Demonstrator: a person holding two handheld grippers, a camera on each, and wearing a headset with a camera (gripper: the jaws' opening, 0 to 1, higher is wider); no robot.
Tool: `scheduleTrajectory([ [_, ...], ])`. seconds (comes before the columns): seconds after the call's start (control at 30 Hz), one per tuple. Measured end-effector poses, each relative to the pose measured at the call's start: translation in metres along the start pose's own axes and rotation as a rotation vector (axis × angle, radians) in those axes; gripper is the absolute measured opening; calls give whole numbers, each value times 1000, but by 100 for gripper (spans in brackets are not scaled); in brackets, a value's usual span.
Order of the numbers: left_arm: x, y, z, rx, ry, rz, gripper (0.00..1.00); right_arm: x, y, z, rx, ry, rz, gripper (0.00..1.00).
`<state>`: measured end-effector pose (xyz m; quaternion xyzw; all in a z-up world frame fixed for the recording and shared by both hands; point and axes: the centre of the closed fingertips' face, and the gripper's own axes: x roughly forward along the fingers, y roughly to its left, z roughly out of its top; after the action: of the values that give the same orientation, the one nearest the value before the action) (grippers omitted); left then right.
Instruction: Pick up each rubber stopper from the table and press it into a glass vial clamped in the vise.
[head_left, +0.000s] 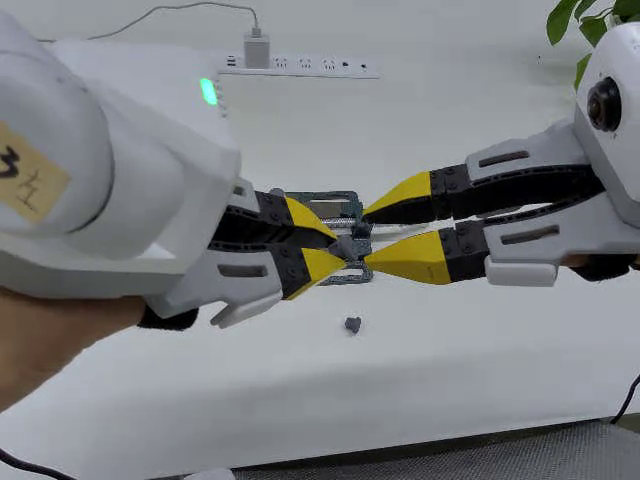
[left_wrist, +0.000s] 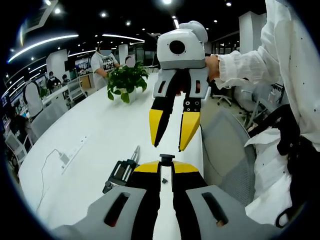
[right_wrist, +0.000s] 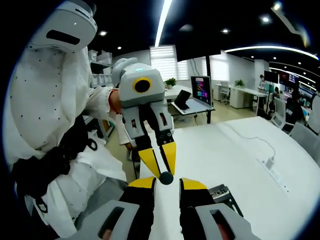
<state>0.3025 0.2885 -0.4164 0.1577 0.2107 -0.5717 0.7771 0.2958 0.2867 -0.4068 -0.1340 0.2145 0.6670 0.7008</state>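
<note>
We see a grey rubber stopper (head_left: 346, 248) pinched at the yellow tips of the left hand-held gripper (head_left: 339, 252), held above the table (head_left: 450, 350) and just in front of the vise (head_left: 335, 200). In the right gripper view the stopper shows as a dark round knob at the end of those closed jaws.

The right hand-held gripper (head_left: 366, 240) faces it from the opposite side, tips close to the stopper, its jaws parted and holding nothing. The vise sits behind the meeting tips and is largely hidden by them, so we cannot tell what it clamps.

A second rubber stopper (head_left: 352, 325) lies loose on the table nearer to us, well apart from both grippers. Farther back a power strip (head_left: 300, 66) lies along the table, and plant leaves (head_left: 575, 25) show at the far right corner.
</note>
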Motion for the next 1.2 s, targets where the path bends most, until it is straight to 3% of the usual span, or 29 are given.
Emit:
scheduleTrajectory([
  [1.2, 0, -9, 7, 39, -6, -35, 4, 2, 8, 0, -21, 0, 33, 8],
])
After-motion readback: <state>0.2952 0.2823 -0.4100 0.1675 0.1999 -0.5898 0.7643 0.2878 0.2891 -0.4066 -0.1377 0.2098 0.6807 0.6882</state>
